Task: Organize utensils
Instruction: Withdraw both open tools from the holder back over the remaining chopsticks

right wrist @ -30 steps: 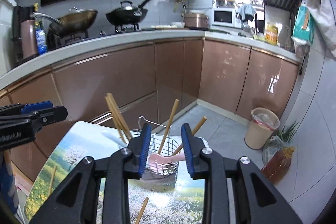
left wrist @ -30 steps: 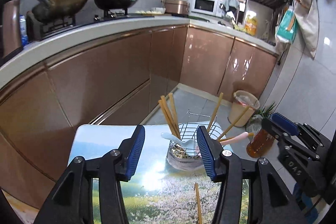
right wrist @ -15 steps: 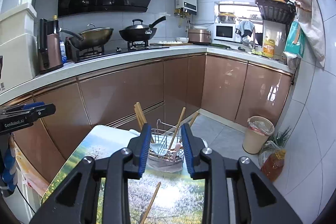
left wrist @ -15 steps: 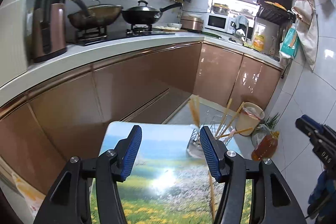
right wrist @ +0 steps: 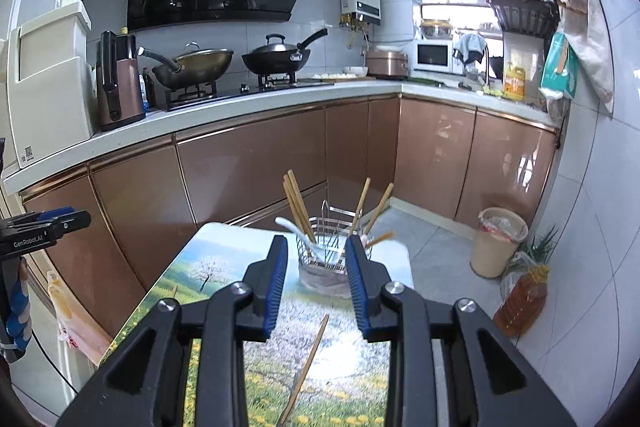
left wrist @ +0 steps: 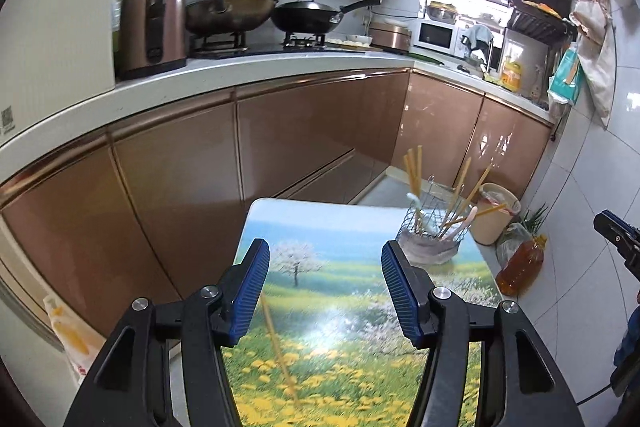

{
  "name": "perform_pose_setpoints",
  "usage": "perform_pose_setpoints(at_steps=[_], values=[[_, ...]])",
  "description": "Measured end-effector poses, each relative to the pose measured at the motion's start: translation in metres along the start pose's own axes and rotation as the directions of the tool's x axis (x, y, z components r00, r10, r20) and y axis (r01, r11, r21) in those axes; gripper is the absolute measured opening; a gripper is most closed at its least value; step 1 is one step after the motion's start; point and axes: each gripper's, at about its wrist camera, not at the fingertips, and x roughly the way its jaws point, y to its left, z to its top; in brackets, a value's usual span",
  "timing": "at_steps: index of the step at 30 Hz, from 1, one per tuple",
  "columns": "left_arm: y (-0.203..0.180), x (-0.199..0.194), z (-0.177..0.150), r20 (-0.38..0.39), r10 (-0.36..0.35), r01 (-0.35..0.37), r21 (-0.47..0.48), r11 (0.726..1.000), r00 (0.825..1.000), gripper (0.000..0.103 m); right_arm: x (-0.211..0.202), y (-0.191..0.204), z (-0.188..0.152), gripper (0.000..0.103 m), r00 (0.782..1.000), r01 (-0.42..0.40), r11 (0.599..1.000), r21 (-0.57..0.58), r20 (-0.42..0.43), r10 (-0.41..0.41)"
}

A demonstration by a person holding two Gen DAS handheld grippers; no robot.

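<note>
1. The left hand-held gripper (left wrist: 325, 287) is held wide apart, with nothing between its fingers.
2. The right hand-held gripper (right wrist: 317, 281) is likewise parted and unloaded.
3. The wire utensil basket (right wrist: 334, 255), filled with chopsticks and a white spoon (right wrist: 298, 231), is seen at the surface's (left wrist: 336, 227) far edge.
4. A loose chopstick (right wrist: 306, 367) is seen lying on the surface, near the right hand-held gripper.

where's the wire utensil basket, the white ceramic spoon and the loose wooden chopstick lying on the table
wire metal utensil basket (right wrist: 335, 255), right wrist view, on its front mesh wall
white ceramic spoon (right wrist: 289, 225), right wrist view, on its handle sticking out left of the basket
loose wooden chopstick (right wrist: 306, 367), right wrist view, mid-shaft, lying on the table
</note>
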Motion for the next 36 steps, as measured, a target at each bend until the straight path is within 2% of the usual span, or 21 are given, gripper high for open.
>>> perform_pose_setpoints(at_steps=[5,14,21,36], values=[[0.011,-0.001,-0.006,-0.029,0.012,-0.012,-0.014,1.000,1.000,0.058,0.001,0.004,-0.005,0.028,1.000,-0.007,1.000,-0.001,-0.027,0.007],[0.022,0.020,-0.021,-0.083,0.038,-0.042,-0.045,0.998,0.996,0.060,0.019,0.007,-0.016,0.028,0.997,-0.037,0.999,-0.003,-0.068,0.037],[0.013,0.031,-0.045,-0.045,0.117,-0.119,-0.043,0.992,0.992,0.061,0.044,0.009,-0.039,0.028,0.992,-0.067,0.998,0.004,-0.107,0.067],[-0.003,0.044,-0.064,0.031,0.180,-0.179,-0.034,0.983,0.983,0.069,0.086,0.006,-0.076,0.028,0.980,-0.071,0.997,0.030,-0.186,0.076]])
